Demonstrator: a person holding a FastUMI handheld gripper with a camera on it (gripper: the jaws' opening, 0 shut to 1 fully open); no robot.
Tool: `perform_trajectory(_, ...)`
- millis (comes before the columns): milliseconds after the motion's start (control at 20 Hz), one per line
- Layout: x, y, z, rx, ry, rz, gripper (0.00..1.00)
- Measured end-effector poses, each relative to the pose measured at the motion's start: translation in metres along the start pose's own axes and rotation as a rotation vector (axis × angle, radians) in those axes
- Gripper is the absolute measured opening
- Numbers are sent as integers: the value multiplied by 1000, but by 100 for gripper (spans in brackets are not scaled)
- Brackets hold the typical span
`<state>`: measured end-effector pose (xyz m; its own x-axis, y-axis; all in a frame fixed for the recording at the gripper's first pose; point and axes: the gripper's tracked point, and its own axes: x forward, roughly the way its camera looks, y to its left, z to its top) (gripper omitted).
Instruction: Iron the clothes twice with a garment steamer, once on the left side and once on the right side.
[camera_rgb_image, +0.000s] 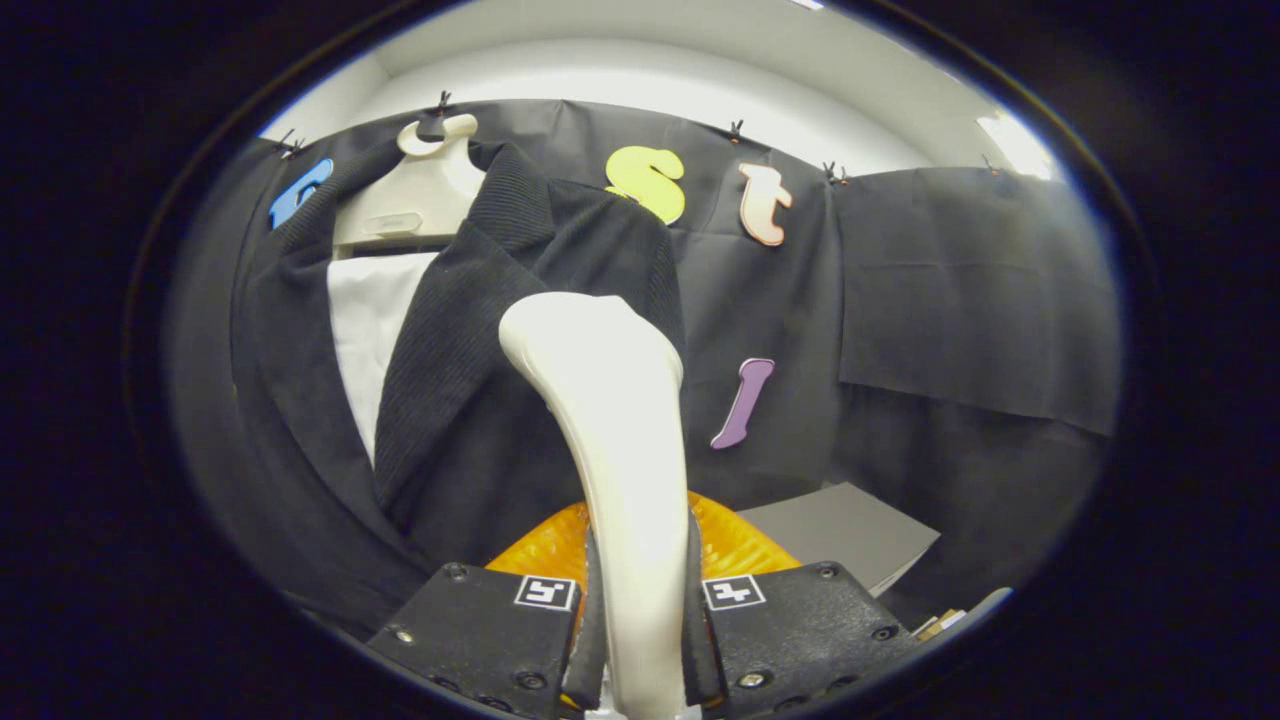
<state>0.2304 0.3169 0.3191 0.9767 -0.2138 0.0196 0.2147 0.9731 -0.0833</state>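
The gripper pinches the steamer by its handle, both fingers pressed on it. The steamer head rises at 12 o'clock, against the jacket on its hanger. To stroke well, I'd keep the head flat on the cloth and draw it slowly, without tilting. An orange part, perhaps the tank, sits behind the fingers; contents unclear.
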Motion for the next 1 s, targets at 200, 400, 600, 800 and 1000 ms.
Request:
perform_trajectory(200,8,8,-11,-17,7,-16,33)
perform_trajectory(400,9,12,-22,-39,17,-16,33)
perform_trajectory(600,8,12,-41,-55,34,3,33)
perform_trajectory(800,4,14,-64,-82,60,22,33)
perform_trajectory(1000,2,14,-91,-98,87,36,33)
